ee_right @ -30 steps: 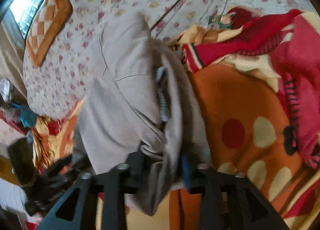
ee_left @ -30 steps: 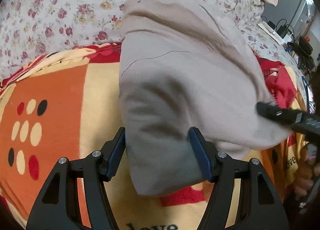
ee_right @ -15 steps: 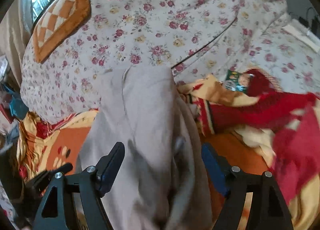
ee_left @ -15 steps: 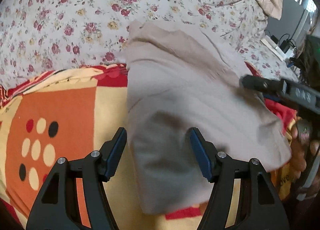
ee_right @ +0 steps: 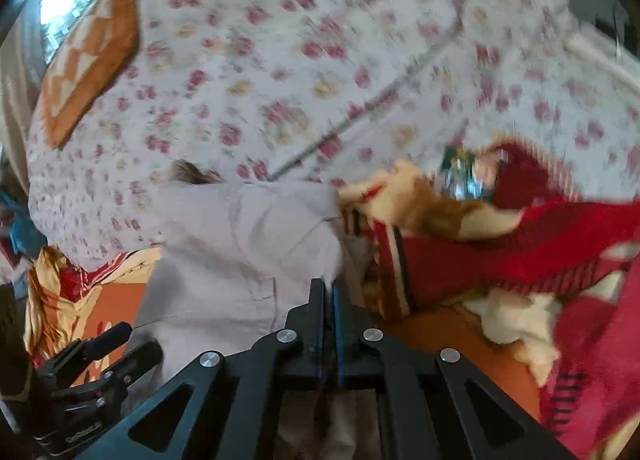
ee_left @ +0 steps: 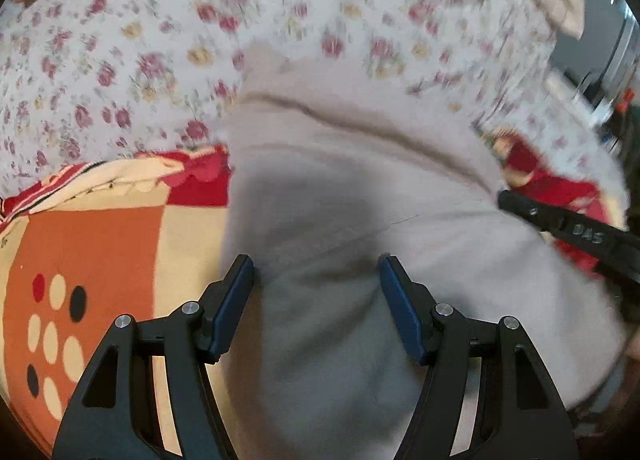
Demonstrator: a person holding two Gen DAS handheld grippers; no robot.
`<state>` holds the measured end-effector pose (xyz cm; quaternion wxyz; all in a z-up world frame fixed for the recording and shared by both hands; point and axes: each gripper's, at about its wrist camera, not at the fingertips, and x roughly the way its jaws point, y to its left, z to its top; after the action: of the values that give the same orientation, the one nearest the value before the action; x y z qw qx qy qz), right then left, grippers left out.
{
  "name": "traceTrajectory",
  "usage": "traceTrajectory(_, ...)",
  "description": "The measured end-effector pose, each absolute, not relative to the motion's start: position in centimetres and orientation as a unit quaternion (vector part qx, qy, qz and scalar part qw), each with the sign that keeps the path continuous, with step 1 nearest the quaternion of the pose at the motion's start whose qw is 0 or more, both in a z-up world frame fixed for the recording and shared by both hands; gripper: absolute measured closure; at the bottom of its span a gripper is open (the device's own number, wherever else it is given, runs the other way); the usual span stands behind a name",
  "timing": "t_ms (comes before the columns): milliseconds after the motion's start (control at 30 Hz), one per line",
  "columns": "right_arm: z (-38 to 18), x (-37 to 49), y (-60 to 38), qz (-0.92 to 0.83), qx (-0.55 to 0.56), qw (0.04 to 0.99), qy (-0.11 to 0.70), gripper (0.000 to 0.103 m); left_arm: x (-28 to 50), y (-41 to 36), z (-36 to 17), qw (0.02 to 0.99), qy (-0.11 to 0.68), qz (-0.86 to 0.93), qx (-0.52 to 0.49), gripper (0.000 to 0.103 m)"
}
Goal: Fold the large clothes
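Beige garment (ee_left: 360, 220), folded into a thick pad, lies on the bed across an orange, cream and red blanket (ee_left: 100, 244), with its far end reaching onto the floral bedsheet (ee_left: 160, 40). From where I stand that makes sense: the soft, broad bed gives room to lay a large piece flat. The left gripper (ee_left: 316, 272) hovers over the near end with its blue-padded fingers (ee_left: 236, 300) spread wide, cloth showing between them but nothing pinched, as if ready to press or take a fresh edge. The right gripper (ee_right: 328, 292) sits at the garment's right side, where it meets the bunched-up blanket, its jaws drawn together; a thin edge of cloth may be caught between them, but the blur and the angle leave me unable to say for sure. Its placement at the side suggests it is pinning or lifting that edge for the next fold. I'd judge the folding well along, with another fold or some tidying left.
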<state>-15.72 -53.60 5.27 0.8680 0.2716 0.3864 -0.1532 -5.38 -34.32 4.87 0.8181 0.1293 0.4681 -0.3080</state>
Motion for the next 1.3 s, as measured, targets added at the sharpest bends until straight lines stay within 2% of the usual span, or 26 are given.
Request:
traceTrajectory(133,2.9,-15.0,-53.8,-0.151,0.276,0.855,0.412,0.100,-4.7,-34.9,3.8,0.812,0.478,-0.306,0.139,0.035)
traceTrajectory(267,3.9,-15.8,-54.9,-0.153,0.300,0.852,0.401,0.098,-4.5,-33.9,5.2,0.810,0.475,-0.320,0.128,0.035)
traceTrajectory(300,4.5,-16.1,-55.1,-0.153,0.304,0.853,0.395,0.089,-4.4,-33.6,5.9,0.814,0.466,-0.323,0.126,0.035)
traceTrajectory(333,5.2,-16.3,-55.3,-0.156,0.303,0.856,0.389,0.071,-4.2,-33.3,6.6,0.821,0.455,-0.322,0.126,0.035)
traceTrajectory(367,5.9,-16.3,-55.4,-0.159,0.298,0.859,0.383,0.058,-4.0,-33.3,7.1,0.825,0.450,-0.319,0.126,0.035)
traceTrajectory(400,6.4,-16.2,-55.5,-0.161,0.296,0.863,0.376,0.037,-3.2,-33.3,7.5,0.827,0.449,-0.314,0.126,0.035)
traceTrajectory(433,6.9,-16.0,-55.7,-0.160,0.297,0.867,0.368,0.030,-2.7,-33.3,7.7,0.828,0.451,-0.310,0.124,0.035)
traceTrajectory(667,5.3,-10.5,-55.4,-0.095,0.270,0.862,0.419,0.031,3.2,-35.7,7.5,0.844,0.455,-0.266,0.106,0.035)
traceTrajectory(700,5.1,-10.1,-55.3,-0.093,0.265,0.864,0.418,0.043,3.8,-36.2,7.5,0.845,0.453,-0.262,0.108,0.035)
traceTrajectory(733,5.1,-9.9,-55.2,-0.095,0.262,0.871,0.405,0.066,4.5,-37.1,7.3,0.848,0.450,-0.256,0.114,0.035)
traceTrajectory(833,5.0,-10.2,-56.0,-0.107,0.285,0.875,0.378,0.090,6.2,-39.3,6.3,0.847,0.454,-0.248,0.121,0.035)
traceTrajectory(933,4.0,-10.1,-57.0,-0.138,0.277,0.868,0.389,0.091,7.0,-41.4,4.3,0.844,0.463,-0.235,0.134,0.035)
traceTrajectory(1100,0.3,-9.3,-57.6,-0.152,0.268,0.850,0.427,0.092,6.5,-43.2,2.0,0.843,0.460,-0.224,0.167,0.026)
traceTrajectory(1267,0.8,-10.3,-58.7,-0.150,0.294,0.841,0.429,0.091,5.8,-41.4,3.6,0.841,0.461,-0.239,0.154,0.026)
traceTrajectory(1300,1.5,-11.0,-58.8,-0.149,0.296,0.840,0.429,0.088,5.4,-40.8,4.3,0.840,0.459,-0.245,0.151,0.026)
